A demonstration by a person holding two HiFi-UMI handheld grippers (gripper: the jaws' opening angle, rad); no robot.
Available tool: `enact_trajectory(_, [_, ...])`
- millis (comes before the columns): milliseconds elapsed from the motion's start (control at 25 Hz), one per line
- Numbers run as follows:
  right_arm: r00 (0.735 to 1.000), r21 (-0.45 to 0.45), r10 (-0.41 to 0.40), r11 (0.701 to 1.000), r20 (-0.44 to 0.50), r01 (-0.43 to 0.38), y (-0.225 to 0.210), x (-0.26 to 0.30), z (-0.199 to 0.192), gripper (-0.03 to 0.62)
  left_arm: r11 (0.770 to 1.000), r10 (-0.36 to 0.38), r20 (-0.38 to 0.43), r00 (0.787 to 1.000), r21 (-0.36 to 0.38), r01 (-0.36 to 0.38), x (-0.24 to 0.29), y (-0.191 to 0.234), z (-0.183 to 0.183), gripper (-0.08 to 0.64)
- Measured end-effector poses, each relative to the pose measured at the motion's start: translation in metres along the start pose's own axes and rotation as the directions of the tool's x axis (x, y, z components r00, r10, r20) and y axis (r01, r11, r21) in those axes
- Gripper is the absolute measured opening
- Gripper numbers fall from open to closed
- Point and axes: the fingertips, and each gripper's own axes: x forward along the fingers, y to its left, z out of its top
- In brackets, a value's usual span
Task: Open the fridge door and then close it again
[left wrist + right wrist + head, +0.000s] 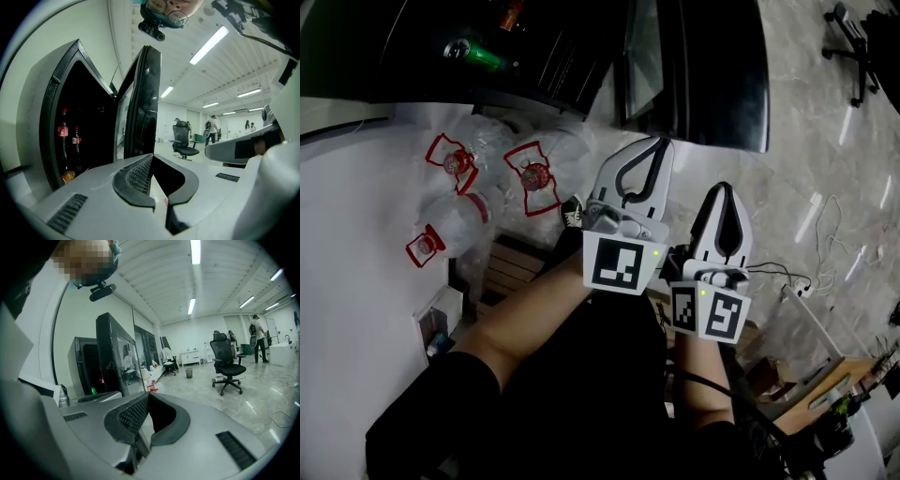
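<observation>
**Door ajar, room on both sides**

Fridge door (145,103) stands out edge-on, splitting the space ahead. Left of it the dark opening (89,117) is free up to the bottles (63,136) inside. Right of it, bare floor (262,385) runs clear to a far office chair (228,359). Plastic bottles (478,187) crowd the worktop (356,216)

Bright ceiling strip lights (195,251), fisheye-warped edges

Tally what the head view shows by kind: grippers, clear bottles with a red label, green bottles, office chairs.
Grippers: 2, the left gripper and the right gripper
Clear bottles with a red label: 3
Green bottles: 1
Office chairs: 1
Total: 7
</observation>
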Motion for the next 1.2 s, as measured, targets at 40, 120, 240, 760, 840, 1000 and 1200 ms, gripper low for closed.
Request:
enact_trajectory(40, [1.000, 0.000, 0.001, 1.000, 0.000, -0.001, -0.001, 0.000, 0.001, 0.015, 1.000, 0.006, -0.002, 1.000, 0.001, -0.006, 0.000, 0.000, 0.000, 0.003])
enact_trajectory(120, [1.000, 0.000, 0.006, 1.000, -0.001, -0.006, -0.002, -0.001, 0.001, 0.015, 1.000, 0.016, -0.003, 1.000, 0.000, -0.016, 0.000, 0.000, 0.000, 0.004])
enact_trajectory(240, [1.000, 0.001, 0.012, 1.000, -0.004, -0.012, 0.000, 0.000, 0.001, 0.015, 1.000, 0.025, -0.001, 1.000, 0.004, -0.025, 0.000, 0.002, 0.001, 0.005])
enact_trajectory(760, [0.999, 0.005, 0.031, 1.000, -0.010, -0.031, 0.004, -0.002, -0.004, 0.015, 0.998, 0.056, 0.001, 0.998, 0.029, -0.056, -0.006, 0.010, 0.000, 0.005])
enact_trajectory(840, [0.999, 0.007, 0.031, 1.000, -0.010, -0.031, 0.004, -0.003, -0.005, 0.015, 0.997, 0.065, 0.007, 0.998, 0.038, -0.065, -0.008, 0.012, 0.000, 0.005])
enact_trajectory(1000, [0.999, 0.012, 0.036, 0.999, -0.014, -0.035, 0.004, -0.003, -0.007, 0.015, 0.997, 0.067, -0.001, 0.998, 0.036, -0.067, -0.008, 0.013, -0.002, 0.005])
enact_trajectory(1200, [0.999, 0.018, 0.049, 0.999, -0.022, -0.049, 0.006, -0.002, -0.009, 0.015, 0.996, 0.080, -0.006, 0.997, 0.034, -0.080, -0.010, 0.018, -0.001, 0.005])
